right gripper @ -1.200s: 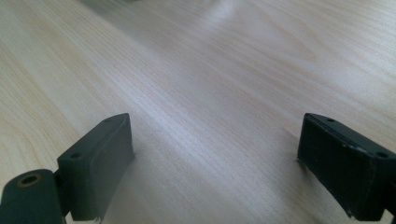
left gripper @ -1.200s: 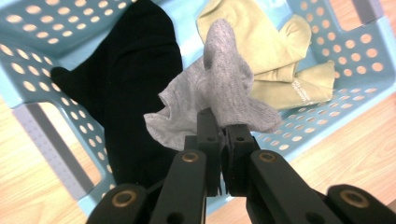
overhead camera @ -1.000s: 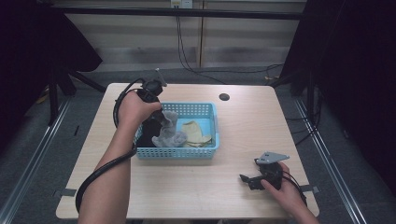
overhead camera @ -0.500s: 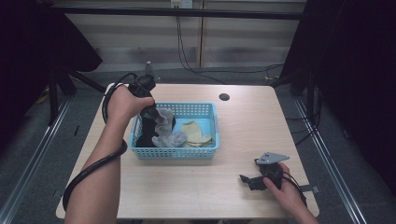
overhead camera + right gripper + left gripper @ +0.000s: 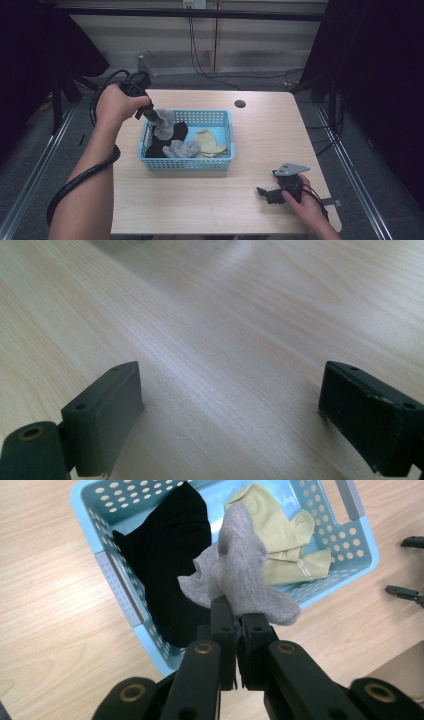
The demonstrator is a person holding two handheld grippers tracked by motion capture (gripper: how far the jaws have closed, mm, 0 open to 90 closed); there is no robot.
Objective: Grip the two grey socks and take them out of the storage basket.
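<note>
Left gripper [image 5: 235,617]: jaws pressed together on a soft grey knitted sock [image 5: 240,575], pinched at one end so the rest hangs free, clear of the pile.
Grey sock, place: raised above the left end of the light blue perforated plastic basket [image 5: 220,162], judged mid-removal.
Basket contents: crumpled black fabric garment [image 5: 170,565] at left; second grey sock [image 5: 181,148] in the middle; pale yellow-green socks [image 5: 280,540] at right.
Basket, place: centre-left of the pale wooden table [image 5: 200,200].
Right gripper [image 5: 230,415]: jaws spread, nothing between them, resting on the near right of the table, judged idle.
</note>
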